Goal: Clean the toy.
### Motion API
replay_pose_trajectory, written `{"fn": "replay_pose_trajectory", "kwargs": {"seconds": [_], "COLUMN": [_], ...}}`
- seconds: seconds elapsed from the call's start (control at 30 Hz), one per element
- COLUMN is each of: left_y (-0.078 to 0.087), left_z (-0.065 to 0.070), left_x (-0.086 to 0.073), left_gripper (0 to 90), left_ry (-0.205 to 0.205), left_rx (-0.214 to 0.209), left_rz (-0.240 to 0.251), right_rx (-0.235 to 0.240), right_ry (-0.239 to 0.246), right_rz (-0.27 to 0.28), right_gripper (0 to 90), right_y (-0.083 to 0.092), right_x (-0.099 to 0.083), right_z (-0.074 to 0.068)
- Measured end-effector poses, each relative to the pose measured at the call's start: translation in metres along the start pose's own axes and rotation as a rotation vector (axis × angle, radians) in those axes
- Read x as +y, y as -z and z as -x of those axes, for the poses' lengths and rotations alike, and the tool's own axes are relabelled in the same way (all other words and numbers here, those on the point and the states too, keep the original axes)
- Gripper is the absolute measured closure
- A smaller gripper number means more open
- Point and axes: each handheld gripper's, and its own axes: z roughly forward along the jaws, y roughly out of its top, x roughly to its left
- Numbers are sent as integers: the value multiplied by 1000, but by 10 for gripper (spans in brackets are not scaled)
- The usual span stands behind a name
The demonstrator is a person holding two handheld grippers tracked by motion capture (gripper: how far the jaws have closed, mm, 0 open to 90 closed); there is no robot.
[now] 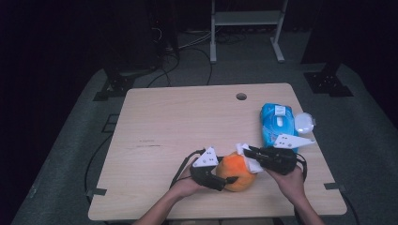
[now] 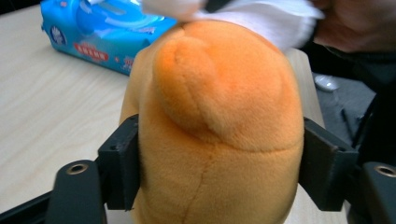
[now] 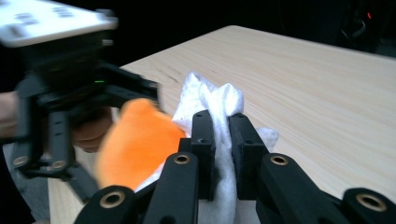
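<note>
orange plush toy sits near the front edge of the bench, a little right of centre, held between the jaws of the left gripper. in the left gripper view the two black jaws stand partly open with the toy's soft sides pressed between them, so it is gripped, not just framed. the right gripper comes in from the right with its jaws nearly shut on a crumpled white wipe, and the wipe touches the toy's upper side.

the step in hand looks like wiping the toy. to do it well, the left grip should stay firm but not crush the plush, while the wipe is drawn across the fabric in short strokes away from the left jaws so the two grippers don't knock together. the wipe is bunched, so only its tip makes contact.

a blue pack of wet wipes lies just beyond the right gripper, near the bench's right edge, with a small clear lid beside it. the left and far parts of the bench offer plenty of open room; the front edge is close.
</note>
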Motion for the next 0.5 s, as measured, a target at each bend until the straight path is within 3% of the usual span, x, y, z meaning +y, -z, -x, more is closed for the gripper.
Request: {"fn": "replay_pose_trajectory", "kwargs": {"seconds": [0.1,0.23,0.33,0.43,0.5], "left_y": [1,3,2,0,-1], "left_z": [6,12,12,12,13], "left_x": [4,10,7,2,2], "left_gripper": [311,328,328,322,308], "left_ry": [-51,-134,-150,-158,-171], "left_rx": [45,127,150,135,125], "left_rz": [31,37,1,-15,-16], "right_rx": [15,45,90,73,61], "right_ry": [-53,-25,2,45,28], "right_rz": [10,38,41,-16,-19], "right_gripper": [807,807,805,805,806], "right_y": [5,6,0,-8,-7], "right_x": [-2,7,10,8,5], "right_z": [6,-5,-15,-20,-14]}}
